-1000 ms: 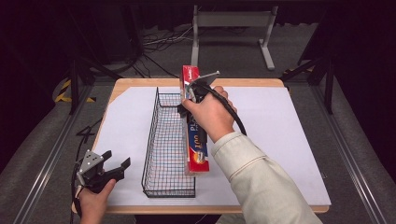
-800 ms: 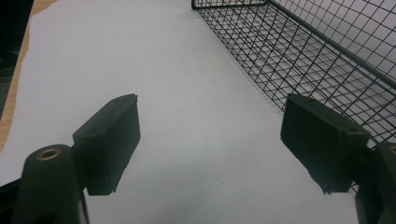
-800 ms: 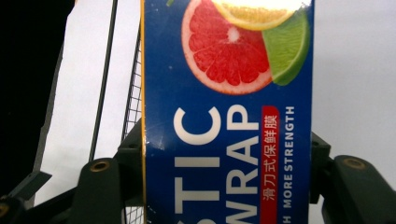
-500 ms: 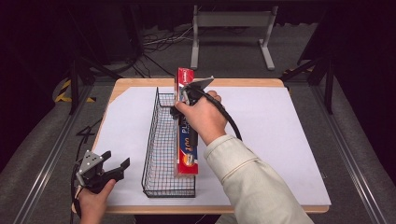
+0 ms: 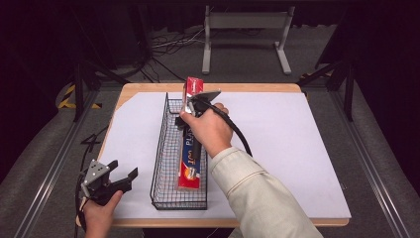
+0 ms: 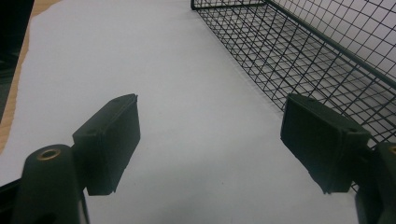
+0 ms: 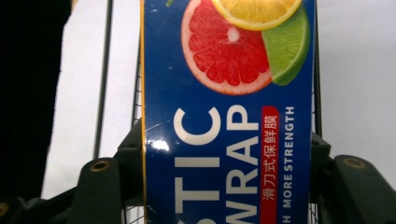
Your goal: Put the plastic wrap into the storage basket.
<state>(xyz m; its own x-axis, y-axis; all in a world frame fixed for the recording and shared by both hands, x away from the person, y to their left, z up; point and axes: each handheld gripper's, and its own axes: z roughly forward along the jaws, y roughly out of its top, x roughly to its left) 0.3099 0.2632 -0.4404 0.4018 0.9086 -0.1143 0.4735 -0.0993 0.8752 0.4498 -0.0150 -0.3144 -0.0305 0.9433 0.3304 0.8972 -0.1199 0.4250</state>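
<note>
Plastic wrap box [image 5: 190, 158] lengthwise over wire basket [image 5: 163, 163]

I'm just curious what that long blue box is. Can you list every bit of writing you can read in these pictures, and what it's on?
"STIC WRAP", cut off at the bottom: white letters on the blue box clamped in the right tool.
"H MORE STRENGTH", start cut off: small white print along the box's edge.
"滑刀式保鲜膜": red strip on the box.
"PLAS": on the box in the high view; the other print there is too blurred.

Dark lab: framed table [image 5: 297, 90], cables [image 5: 166, 42]
</note>
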